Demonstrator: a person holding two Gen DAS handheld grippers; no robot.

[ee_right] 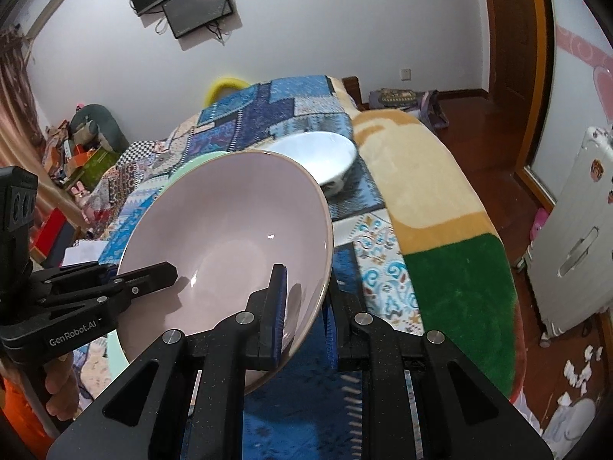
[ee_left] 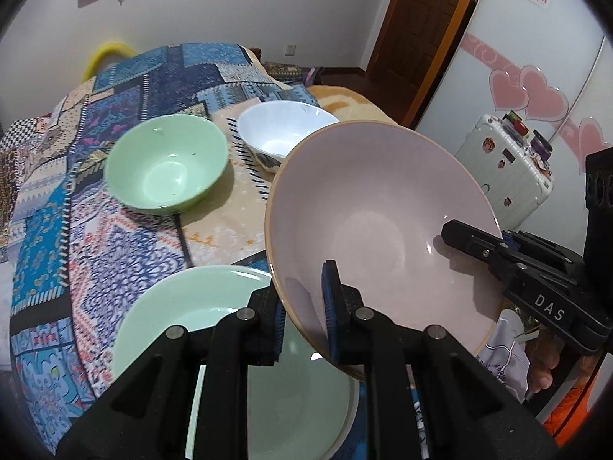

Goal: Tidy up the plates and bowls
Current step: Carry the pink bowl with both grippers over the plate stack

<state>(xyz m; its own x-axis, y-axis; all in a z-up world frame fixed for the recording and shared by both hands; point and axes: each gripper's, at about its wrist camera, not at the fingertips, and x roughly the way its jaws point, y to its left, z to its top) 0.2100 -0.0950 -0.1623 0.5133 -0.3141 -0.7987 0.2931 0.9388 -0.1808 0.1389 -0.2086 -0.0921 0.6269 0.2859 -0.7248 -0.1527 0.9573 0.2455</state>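
From the left wrist, the left gripper is clamped on the near rim of the pink bowl, and the right gripper pinches the rim at three o'clock; two grips likely steady the wide, tilted bowl. A green plate lies under it at seven o'clock, a green bowl at ten and a white bowl at twelve, all on a patchwork bedspread.

From the right wrist, the right gripper is closed on the pink bowl's rim at five o'clock, the left gripper at nine. The bed stands on a wooden floor; a screen hangs at eleven.
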